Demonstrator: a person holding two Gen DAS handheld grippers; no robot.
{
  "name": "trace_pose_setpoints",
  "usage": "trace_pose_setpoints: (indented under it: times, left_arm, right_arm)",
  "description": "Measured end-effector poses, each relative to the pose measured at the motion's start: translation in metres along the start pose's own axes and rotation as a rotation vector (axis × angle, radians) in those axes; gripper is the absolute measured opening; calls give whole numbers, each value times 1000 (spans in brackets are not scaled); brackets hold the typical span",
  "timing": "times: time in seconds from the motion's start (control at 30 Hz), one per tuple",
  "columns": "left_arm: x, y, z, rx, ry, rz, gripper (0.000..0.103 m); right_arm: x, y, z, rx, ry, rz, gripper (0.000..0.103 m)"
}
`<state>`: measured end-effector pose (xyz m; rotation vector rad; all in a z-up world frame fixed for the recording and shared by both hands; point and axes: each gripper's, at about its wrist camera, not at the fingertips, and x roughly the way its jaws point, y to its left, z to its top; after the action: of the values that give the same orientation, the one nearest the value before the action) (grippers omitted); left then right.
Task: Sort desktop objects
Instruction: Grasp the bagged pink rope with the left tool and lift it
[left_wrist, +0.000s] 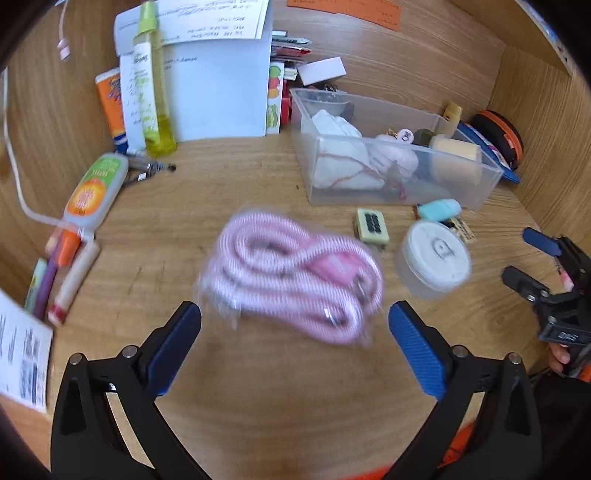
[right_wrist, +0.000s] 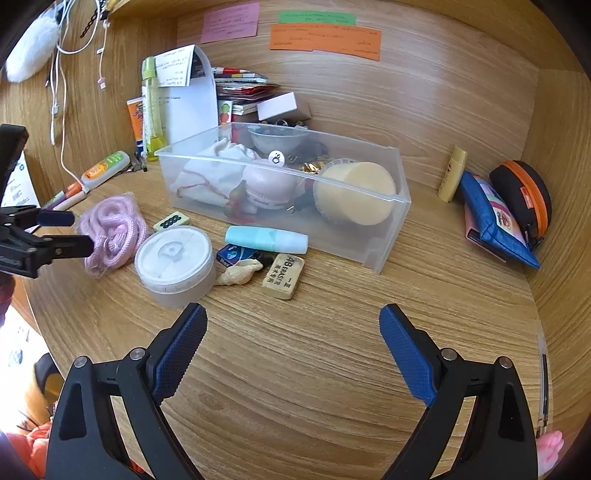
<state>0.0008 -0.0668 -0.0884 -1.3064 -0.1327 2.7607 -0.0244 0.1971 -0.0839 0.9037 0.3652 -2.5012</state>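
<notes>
The coiled pink braided cord in its clear wrapper (left_wrist: 291, 275) lies flat on the wooden desk (left_wrist: 258, 369), straight ahead of my left gripper (left_wrist: 294, 343) and just beyond its blue-padded fingertips (left_wrist: 177, 339), which stand wide apart with nothing between them. The bundle is longer than it is deep, and in the left wrist view its long axis runs roughly across the gap between my fingers, tilting down a little toward the right; the picture is blurred there, so I cannot say exactly where its ends sit. I judge that a short push forward would bring the coil between the pads, though its length looks close to the width of my opening. Just to its right stand a small cream tile with dark dots (left_wrist: 371, 225) and a round white lidded tub (left_wrist: 434, 258), near enough to nudge. Behind them is the clear plastic bin (left_wrist: 480, 184), already part filled. My right gripper (right_wrist: 293, 354), also spread open and empty, hovers over bare desk well to the right of the cord, with the tub in between, so my left hand is plainly the nearer one.
</notes>
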Motion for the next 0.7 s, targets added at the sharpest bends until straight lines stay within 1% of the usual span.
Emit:
trace_pose_setpoints:
  times: [0.07, 0.17, 0.23, 0.33, 0.4, 0.47, 0.57, 0.6, 0.63, 0.7]
  left_arm:
    - [-4, 0, -5, -9, 14, -19, 103]
    - [-2, -5, -8, -4, 34, -12, 103]
    - [5, -7, -4, -18, 55, -9, 103]
    - [25, -9, 12, -77, 136, -45, 103]
    - [32, -10, 21, -105, 160, -48, 103]
    - [39, -9, 31, -148, 181, -20, 103]
    - [52, -5, 43, -231, 219, -4, 103]
    - [54, -4, 46, -252, 220, 12, 103]
    - [58, -3, 50, -269, 227, 27, 103]
    - [64, -3, 58, -271, 237, 48, 103]
  right_arm:
    - [0, 2, -1, -1, -2, 10, 94]
    - [0, 4, -1, -4, -4, 23, 94]
    - [-1, 5, -2, -5, -4, 27, 94]
    - [-3, 5, -2, -11, -7, 20, 94]
    - [-6, 4, -2, -14, -15, 18, 94]
    - [-8, 3, -2, -12, -21, 19, 94]
    - [-10, 2, -2, -12, -29, 21, 94]
    - [-10, 2, -2, -13, -29, 22, 94]
    - [-10, 3, -2, -12, -28, 22, 94]
    - [-9, 3, -2, -12, -27, 26, 94]
